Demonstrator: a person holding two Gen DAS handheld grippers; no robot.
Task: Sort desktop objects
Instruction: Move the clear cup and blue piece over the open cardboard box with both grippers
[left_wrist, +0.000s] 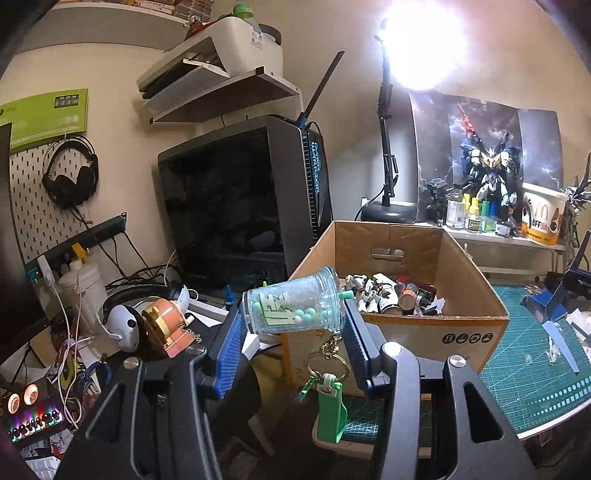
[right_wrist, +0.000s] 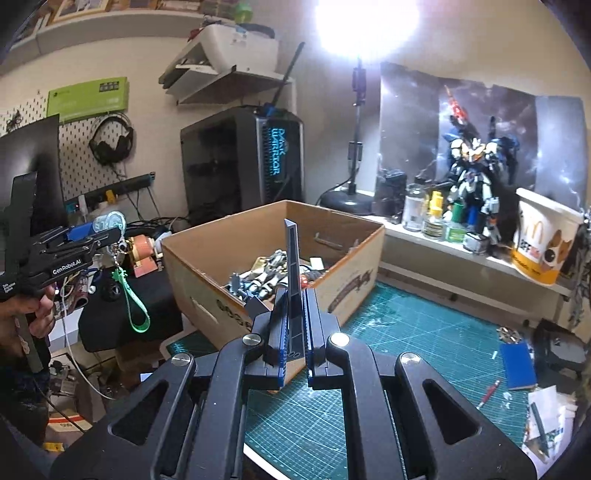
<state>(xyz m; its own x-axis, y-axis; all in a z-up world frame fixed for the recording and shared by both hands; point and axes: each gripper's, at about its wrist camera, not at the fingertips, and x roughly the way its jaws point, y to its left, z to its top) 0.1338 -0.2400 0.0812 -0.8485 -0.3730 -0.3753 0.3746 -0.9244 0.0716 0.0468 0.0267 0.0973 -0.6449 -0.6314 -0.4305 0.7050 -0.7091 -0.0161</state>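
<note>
Cluttered hobby desk against a cream wall; a lamp glare burns out the top centre of both views. A green cutting mat (right_wrist: 424, 343) covers the desk at lower right of the right wrist view. A black computer tower (left_wrist: 236, 206) stands at centre left of the left wrist view, with a white printer (left_wrist: 236, 48) on a shelf above it and a pegboard with black headphones (left_wrist: 70, 177) at the left edge.

An open cardboard box (left_wrist: 436, 332) sits on the mat in mid-frame, holding small toy parts and bottles in a loose pile. At upper right, a ledge carries a robot model (right_wrist: 469, 177), small bottles and a yellow-and-white paper bucket (right_wrist: 543, 240).

Left gripper (left_wrist: 293, 325): jaws closed on a clear toy cup keychain (left_wrist: 295, 306), held sideways, lid toward the box. The cup is just left of the box's near corner, above the desk edge. A gold ring and green strap (left_wrist: 330, 410) hang below it.

Right gripper (right_wrist: 293, 332): jaws clamped on a flat dark strip (right_wrist: 293, 280) standing upright, its top reaching over the box's near wall in frame centre.

Small items at lower right of the right wrist view: a blue pad (right_wrist: 517, 365) and a red pen (right_wrist: 487, 395) lying on the mat.
</note>
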